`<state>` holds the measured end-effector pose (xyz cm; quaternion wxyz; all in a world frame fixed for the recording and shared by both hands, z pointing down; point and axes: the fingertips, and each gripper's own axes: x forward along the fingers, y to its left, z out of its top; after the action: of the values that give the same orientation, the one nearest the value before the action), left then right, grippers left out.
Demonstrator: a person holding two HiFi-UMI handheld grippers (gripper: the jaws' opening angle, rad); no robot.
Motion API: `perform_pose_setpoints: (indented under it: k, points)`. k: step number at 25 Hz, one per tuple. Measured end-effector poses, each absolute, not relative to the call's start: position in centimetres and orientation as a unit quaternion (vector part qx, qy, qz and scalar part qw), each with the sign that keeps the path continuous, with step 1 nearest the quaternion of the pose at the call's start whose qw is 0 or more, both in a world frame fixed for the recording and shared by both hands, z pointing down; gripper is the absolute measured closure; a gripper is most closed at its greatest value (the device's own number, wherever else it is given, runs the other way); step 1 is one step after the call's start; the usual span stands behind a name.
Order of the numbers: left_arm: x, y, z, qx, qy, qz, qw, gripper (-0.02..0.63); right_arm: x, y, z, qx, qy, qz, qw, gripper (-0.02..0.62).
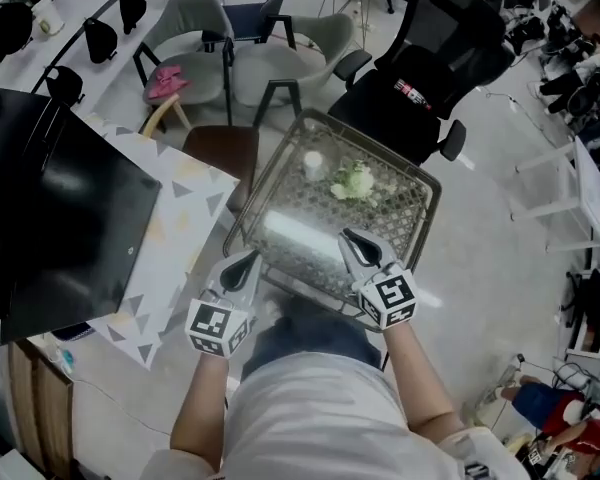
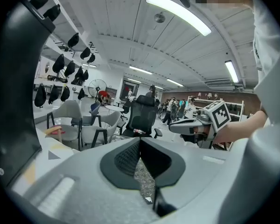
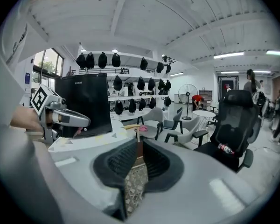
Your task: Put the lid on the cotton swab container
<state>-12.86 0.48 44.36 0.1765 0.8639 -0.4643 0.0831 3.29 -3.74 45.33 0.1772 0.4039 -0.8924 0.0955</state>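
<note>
Container [image 1: 313,163], as far as I can make it out, is the small white round thing standing upright in the far part of a wire basket [image 1: 432,190]; it is too small to tell whether a lid sits on it; just beside it, to its right, lies a pale green bunch [image 1: 355,180]; nearer the person a long pale patch [image 1: 300,238] shines on the mesh, and I can't tell if that is a thing or only glare.

The person holds the basket out in front of them with both tools, over the floor and beside the corner of a table [image 1: 185,203]; the left gripper [image 1: 248,260] bites the near left corner, its jaws drawn in to a narrow slit with mesh showing between the pads; the right gripper [image 1: 352,240] pinches the near edge further right, its jaws likewise narrow and clamped on a strip of the mesh wall.

On the table lies a big black board [image 1: 70,208]; past the basket stand a black office chair [image 1: 435,63] and grey chairs [image 1: 195,23].
</note>
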Motion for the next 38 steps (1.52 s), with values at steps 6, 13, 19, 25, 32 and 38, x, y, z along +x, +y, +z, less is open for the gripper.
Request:
perform_pose_setpoints:
  k: [6, 13, 19, 25, 32, 38]
  points:
    - [-13.8, -1.1, 46.3, 0.847, -0.482, 0.103, 0.197, 0.597, 3.9, -7.4, 49.5, 0.405, -0.885, 0.122, 0.193, 0.555]
    - [-14.1, -3.6, 48.5, 0.832, -0.491, 0.140, 0.219, 0.597, 4.8, -11.7, 54.8, 0.404, -0.877, 0.153, 0.212, 0.555]
    - [-14.0, -5.4, 50.6, 0.823, -0.491, 0.163, 0.236, 0.597, 4.8, -15.7, 59.0, 0.393, -0.875, 0.149, 0.240, 0.522]
    - [-13.9, -7.0, 51.8, 0.811, -0.499, 0.176, 0.249, 0.597, 4.3, -18.9, 63.5, 0.373, -0.875, 0.142, 0.274, 0.474]
    - [-13.3, -7.4, 53.9, 0.798, -0.504, 0.188, 0.273, 0.597, 3.7, -21.3, 68.6, 0.350, -0.873, 0.136, 0.311, 0.438]
    - [-13.2, -7.4, 55.2, 0.788, -0.509, 0.194, 0.288, 0.597, 3.4, -22.4, 71.4, 0.338, -0.870, 0.126, 0.336, 0.430]
